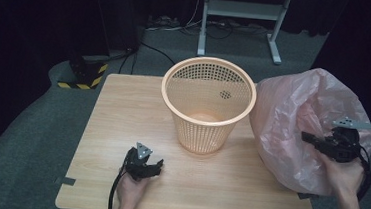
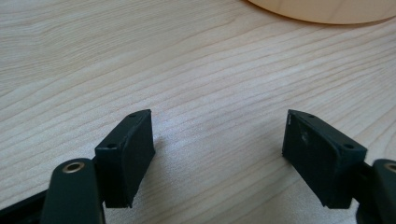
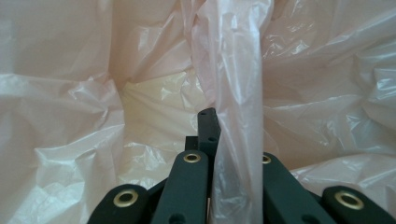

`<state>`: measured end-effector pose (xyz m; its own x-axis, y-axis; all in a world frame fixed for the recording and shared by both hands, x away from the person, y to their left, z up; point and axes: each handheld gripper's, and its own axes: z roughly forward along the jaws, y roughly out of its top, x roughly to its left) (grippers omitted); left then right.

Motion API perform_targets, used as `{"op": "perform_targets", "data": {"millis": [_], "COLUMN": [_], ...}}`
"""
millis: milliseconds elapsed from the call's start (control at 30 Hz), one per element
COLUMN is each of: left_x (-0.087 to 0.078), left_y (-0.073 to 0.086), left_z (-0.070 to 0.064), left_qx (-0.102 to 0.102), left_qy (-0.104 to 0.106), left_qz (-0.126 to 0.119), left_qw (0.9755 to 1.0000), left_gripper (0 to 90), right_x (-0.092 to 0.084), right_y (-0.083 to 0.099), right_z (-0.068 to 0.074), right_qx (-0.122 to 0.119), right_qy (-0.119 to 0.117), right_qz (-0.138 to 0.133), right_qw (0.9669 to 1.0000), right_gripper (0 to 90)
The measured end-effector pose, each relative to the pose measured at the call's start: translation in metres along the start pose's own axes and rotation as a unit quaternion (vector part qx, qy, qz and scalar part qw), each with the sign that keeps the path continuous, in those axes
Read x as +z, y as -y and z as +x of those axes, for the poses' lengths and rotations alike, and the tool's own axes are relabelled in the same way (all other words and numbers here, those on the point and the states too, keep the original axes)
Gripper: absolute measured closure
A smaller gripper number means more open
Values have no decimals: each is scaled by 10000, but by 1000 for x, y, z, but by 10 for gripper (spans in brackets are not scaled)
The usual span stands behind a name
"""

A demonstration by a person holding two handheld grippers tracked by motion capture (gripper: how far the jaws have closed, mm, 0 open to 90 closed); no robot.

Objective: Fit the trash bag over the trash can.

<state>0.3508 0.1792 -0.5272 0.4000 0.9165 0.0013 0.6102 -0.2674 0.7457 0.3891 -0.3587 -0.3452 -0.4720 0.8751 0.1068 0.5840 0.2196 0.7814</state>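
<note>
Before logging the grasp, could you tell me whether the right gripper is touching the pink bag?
Touching: the right gripper view shows the right gripper shut on a fold of the pink plastic bag.

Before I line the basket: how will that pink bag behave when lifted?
Probably floppy: the pink bag lies crumpled and billowed. Likely very light, being thin, translucent film. It may slip, since the right gripper pinches only one glossy fold.

Light wood table (image 1: 116, 129), orange mesh basket (image 1: 207, 104) upright at centre, pink plastic bag (image 1: 292, 123) on rt edge
</note>
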Motion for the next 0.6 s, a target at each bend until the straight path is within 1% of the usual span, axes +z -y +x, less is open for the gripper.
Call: {"op": "perform_targets", "data": {"millis": [167,367,533,600], "left_x": [0,0,0,0], "left_y": [0,0,0,0], "left_z": [0,0,0,0], "left_qx": [2,-1,1,3], "left_qy": [-2,-3,-4,-5], "left_qz": [1,-6,-6,-4], "left_qw": [10000,10000,10000,10000], "left_gripper": [251,251,251,251], "right_x": [-7,-16,-24,-26], "right_y": [-3,-7,-12,-14], "right_z": [1,2,4,5], "right_qx": [-40,-16,-46,-73], "right_qy": [-49,-128,-161,-127], "right_qz": [-57,-153,-220,-274], "right_qw": [10000,9998,9996,9995], "right_gripper": [896,896,896,896]}}
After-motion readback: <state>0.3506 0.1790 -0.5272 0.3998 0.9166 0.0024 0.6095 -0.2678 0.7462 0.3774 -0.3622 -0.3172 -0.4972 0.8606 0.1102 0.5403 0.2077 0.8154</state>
